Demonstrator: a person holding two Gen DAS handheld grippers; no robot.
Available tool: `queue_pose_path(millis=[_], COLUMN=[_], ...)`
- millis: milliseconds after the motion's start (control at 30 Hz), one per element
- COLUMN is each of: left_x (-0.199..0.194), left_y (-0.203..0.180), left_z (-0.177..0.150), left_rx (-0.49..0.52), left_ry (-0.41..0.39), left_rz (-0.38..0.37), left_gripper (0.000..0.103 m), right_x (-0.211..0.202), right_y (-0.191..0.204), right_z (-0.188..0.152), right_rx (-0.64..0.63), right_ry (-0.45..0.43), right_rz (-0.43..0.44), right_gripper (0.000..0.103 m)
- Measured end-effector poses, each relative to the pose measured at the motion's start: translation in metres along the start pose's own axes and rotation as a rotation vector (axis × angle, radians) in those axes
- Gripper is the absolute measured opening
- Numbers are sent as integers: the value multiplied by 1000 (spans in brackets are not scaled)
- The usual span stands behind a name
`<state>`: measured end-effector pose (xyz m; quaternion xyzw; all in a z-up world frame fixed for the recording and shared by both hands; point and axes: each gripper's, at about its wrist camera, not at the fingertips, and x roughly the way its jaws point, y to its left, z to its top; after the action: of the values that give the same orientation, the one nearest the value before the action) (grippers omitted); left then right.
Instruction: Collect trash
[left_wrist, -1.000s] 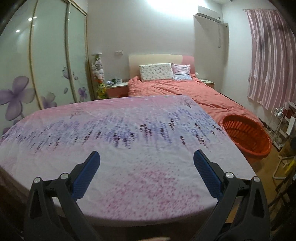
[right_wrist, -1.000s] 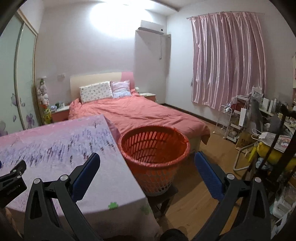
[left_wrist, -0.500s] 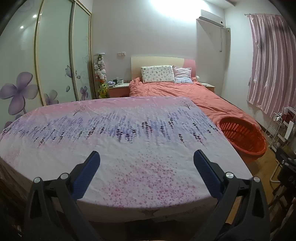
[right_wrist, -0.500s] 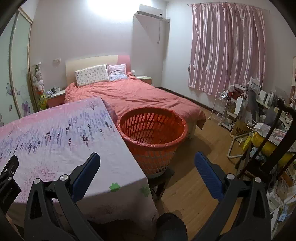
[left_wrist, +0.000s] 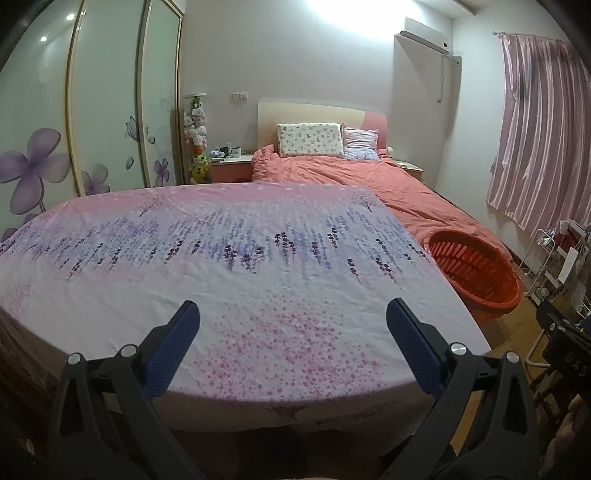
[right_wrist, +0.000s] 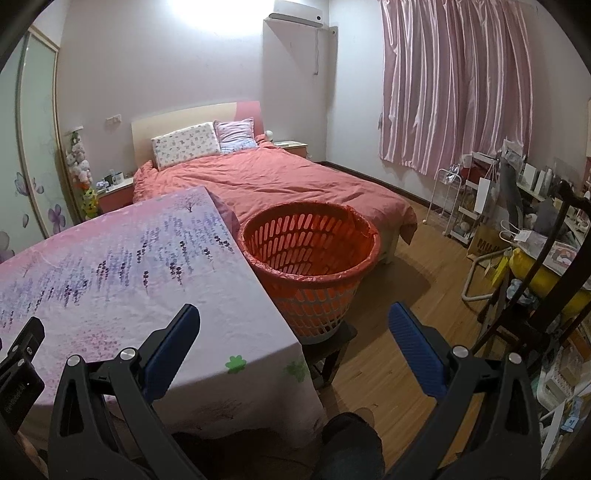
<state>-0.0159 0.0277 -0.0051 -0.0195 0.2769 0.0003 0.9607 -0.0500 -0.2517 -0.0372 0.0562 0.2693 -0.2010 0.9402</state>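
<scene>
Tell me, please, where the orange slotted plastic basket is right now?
The orange slotted plastic basket stands beside the cloth-covered table's right edge, before the red bed.

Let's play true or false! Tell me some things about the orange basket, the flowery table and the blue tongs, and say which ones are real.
1. The orange basket stands beside the flowery table. True.
2. The right tongs are squeezing a piece of trash. False: they are open and hold nothing.
3. The left tongs are open over the table. True.
4. The basket sits on top of the bed. False: it stands on a low dark stool near the foot of the bed.
5. The curtains are pink. True.
</scene>
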Motion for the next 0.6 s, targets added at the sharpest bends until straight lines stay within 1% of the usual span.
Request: queue_pose_path(millis=[300,467,600], left_x=[-5,-6,-6], left_y=[-7,-8,-13], left_z=[3,7,10], left_rx=[21,28,38], left_ry=[-26,-35,-39], left_rz=[56,68,63], left_gripper=[99,99,99], right_x=[-2,-1,-2], right_y=[1,4,4], right_z=[3,3,4], right_rx=[-2,-7,-4], right_ry=[-14,-12,-13], right_rz=[-2,3,4], right_gripper=[101,101,101])
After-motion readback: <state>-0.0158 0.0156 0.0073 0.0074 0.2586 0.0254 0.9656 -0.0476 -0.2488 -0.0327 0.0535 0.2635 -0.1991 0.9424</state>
